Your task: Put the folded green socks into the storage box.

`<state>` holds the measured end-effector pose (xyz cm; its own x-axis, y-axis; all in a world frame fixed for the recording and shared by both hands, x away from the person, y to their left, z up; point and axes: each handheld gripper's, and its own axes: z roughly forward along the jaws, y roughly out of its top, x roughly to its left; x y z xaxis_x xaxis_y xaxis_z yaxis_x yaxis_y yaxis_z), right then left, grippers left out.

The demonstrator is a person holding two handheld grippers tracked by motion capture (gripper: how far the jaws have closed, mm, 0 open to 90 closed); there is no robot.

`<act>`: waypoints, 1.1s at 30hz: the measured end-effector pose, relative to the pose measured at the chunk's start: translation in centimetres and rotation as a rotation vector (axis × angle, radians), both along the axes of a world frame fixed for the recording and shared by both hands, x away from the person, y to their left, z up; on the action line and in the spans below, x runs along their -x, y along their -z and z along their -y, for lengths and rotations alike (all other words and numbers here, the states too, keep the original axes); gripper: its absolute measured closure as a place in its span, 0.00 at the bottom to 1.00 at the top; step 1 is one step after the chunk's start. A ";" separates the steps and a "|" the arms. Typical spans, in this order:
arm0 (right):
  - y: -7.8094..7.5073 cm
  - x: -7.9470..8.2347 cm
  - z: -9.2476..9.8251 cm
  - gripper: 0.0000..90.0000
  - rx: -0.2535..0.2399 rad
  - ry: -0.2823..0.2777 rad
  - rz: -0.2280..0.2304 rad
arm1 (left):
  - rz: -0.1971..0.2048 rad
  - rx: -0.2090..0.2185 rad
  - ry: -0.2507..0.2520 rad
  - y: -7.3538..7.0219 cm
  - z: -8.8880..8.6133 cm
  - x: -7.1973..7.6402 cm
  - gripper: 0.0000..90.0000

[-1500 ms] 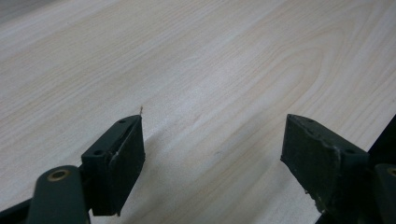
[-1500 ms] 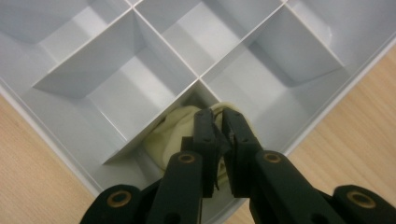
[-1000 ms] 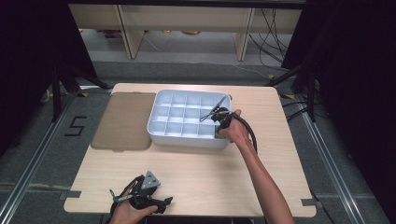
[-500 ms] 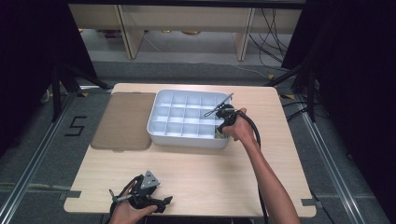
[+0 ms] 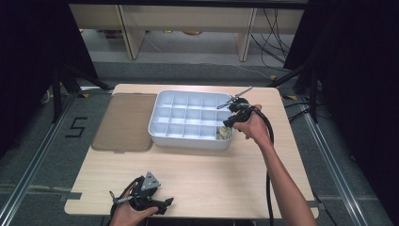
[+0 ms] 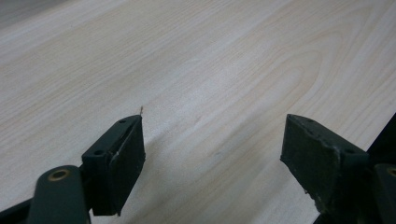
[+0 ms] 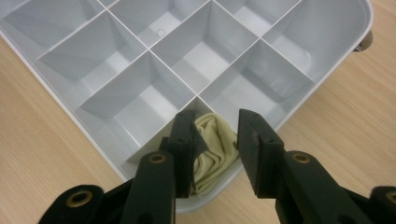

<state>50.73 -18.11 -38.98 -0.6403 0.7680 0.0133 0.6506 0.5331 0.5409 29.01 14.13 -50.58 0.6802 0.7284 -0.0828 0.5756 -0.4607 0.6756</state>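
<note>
while the right gripper [image 5: 229, 121] sat lower over the tray's near right corner a second ago, it now stands a little higher and closer to the tray's right edge, with the person's right hand [image 5: 251, 126] behind it. the left gripper [image 5: 141, 200] has not shifted; it rests at the near edge of the table [image 5: 197, 169], held by the left hand [image 5: 127, 214].

just below the right gripper's tips lies a small folded cloth [image 7: 215, 149], pale yellowish, bunched into the corner compartment of the white divided tray [image 5: 188, 141]. in the right gripper view the cloth sits between and beneath the two black jaws, which stand apart with a gap between them; the left jaw overlaps the cloth's edge, but i cannot tell that it touches it. the cloth's folds run roughly along the line of the jaws, from the gripper toward the tray's inner dividers, so its long axis points away from the hand.

beyond the right gripper, the other compartments of the tray that show look bare, grey-white walls and floors. the cloth's compartment is the one nearest the right hand, at the tray's near right corner in the high view.

in the left gripper view the jaws stand wide apart over bare pale wood, gripping nothing. well off to the far side of the left gripper, a flat brown lid [image 5: 126, 121] lies on the table just beside the tray.
</note>
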 end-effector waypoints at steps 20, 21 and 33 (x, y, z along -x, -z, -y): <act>-0.8 2.8 2.3 0.54 -0.081 -0.002 0.015 | -0.008 0.001 0.001 0.2 0.0 -0.1 0.23; -0.8 3.0 2.5 0.53 -0.078 -0.001 0.030 | -0.008 0.000 0.001 0.1 0.0 -0.1 0.23; -0.5 5.0 3.8 0.37 -0.127 0.016 0.017 | -0.008 0.005 0.010 0.1 0.0 -0.1 0.23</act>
<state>45.76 -21.89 -38.44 -0.6287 0.7712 0.1004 0.6489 0.4490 0.6143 29.12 14.09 -50.69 0.6869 0.7210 -0.0916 0.5762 -0.4633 0.6733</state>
